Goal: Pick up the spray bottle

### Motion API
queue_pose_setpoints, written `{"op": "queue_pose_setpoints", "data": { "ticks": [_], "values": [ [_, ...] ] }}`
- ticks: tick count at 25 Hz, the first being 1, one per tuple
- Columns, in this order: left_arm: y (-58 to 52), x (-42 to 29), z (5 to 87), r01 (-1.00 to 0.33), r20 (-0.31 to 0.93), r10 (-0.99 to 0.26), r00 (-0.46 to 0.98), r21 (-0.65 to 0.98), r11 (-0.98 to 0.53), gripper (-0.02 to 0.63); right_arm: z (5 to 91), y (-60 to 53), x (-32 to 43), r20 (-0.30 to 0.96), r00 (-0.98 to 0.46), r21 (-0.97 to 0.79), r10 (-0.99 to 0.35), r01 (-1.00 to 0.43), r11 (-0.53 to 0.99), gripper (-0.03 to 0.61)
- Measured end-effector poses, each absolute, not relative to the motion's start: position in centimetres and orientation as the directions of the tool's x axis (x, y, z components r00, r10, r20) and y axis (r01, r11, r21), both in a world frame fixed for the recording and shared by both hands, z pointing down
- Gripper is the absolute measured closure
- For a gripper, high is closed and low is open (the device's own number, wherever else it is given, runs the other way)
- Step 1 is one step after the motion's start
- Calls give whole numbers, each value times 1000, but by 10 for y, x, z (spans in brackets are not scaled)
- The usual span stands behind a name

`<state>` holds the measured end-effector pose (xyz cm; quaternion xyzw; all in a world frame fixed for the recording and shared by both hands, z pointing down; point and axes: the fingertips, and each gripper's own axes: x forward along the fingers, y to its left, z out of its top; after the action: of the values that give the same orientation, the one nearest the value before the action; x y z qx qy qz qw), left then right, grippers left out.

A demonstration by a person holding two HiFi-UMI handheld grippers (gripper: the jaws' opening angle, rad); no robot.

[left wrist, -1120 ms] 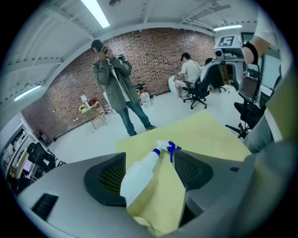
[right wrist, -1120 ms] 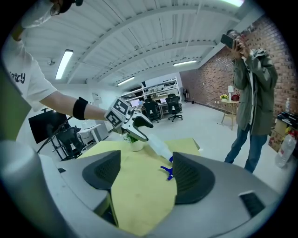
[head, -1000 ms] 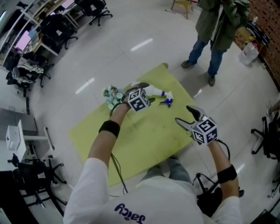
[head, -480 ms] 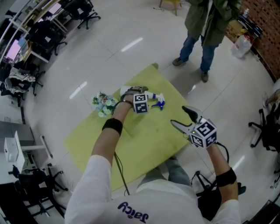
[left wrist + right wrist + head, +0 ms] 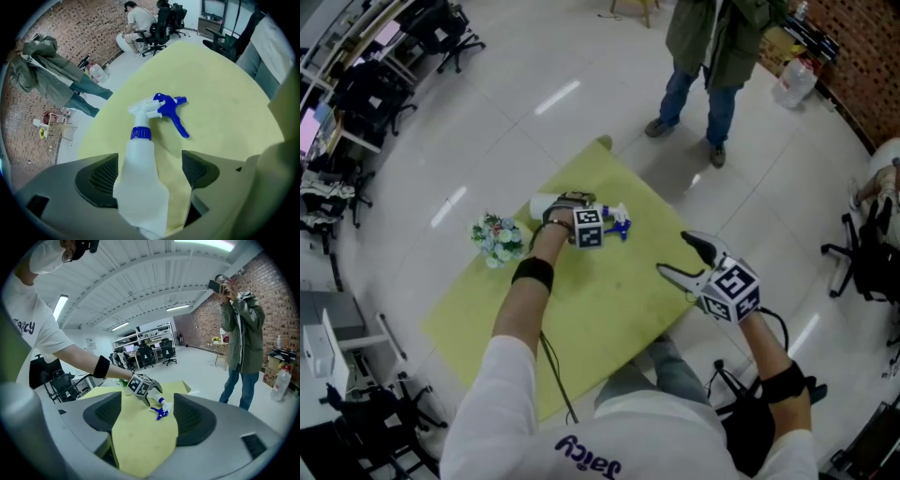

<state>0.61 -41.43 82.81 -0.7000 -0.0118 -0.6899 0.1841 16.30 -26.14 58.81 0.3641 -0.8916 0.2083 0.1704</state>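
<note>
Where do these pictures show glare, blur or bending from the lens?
Head view: lamp glare streaks on the glossy floor, edges curve. Left gripper view: strong fisheye with dark corners; the spray bottle body near the lens looks soft. Right gripper view: fisheye too; the ceiling lamp is blown out.

This is a large open-plan office or lab workspace. Black swivel chairs (image 5: 441, 37) stand at long white desks (image 5: 337, 42) with lit monitors (image 5: 311, 122) along one side of a glossy, pale tiled floor (image 5: 487, 122). A brick wall (image 5: 862, 94) closes the other side. Strip lights (image 5: 61, 308) hang from a white beamed ceiling (image 5: 140, 277).
</note>
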Motion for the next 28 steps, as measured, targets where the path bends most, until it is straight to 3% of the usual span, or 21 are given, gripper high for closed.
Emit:
{"op": "queue_pose_setpoints", "data": {
  "ticks": [12, 15, 17, 19, 28],
  "values": [
    [-419, 8, 833, 312, 978, -206, -46, -181, -933, 210, 579, -266, 178, 436, -635, -231, -638, -764, 602, 217],
    [-413, 6, 833, 358, 978, -188, -85, -146, -922, 265, 577, -266, 178, 433, -632, -225, -643, -766, 602, 218],
    [-409, 6, 833, 382, 978, -184, -100, -133, -915, 349, 576, -266, 179, 433, -631, -223, -644, -767, 602, 217],
    [-407, 6, 831, 381, 976, -200, -91, -152, -912, 359, 575, -264, 180, 432, -631, -222, -644, -767, 602, 217],
    [-408, 16, 795, 189, 955, -291, 64, -297, -936, 364, 566, -261, 185, 397, -640, -208, -658, -761, 615, 216]
  ]
}}
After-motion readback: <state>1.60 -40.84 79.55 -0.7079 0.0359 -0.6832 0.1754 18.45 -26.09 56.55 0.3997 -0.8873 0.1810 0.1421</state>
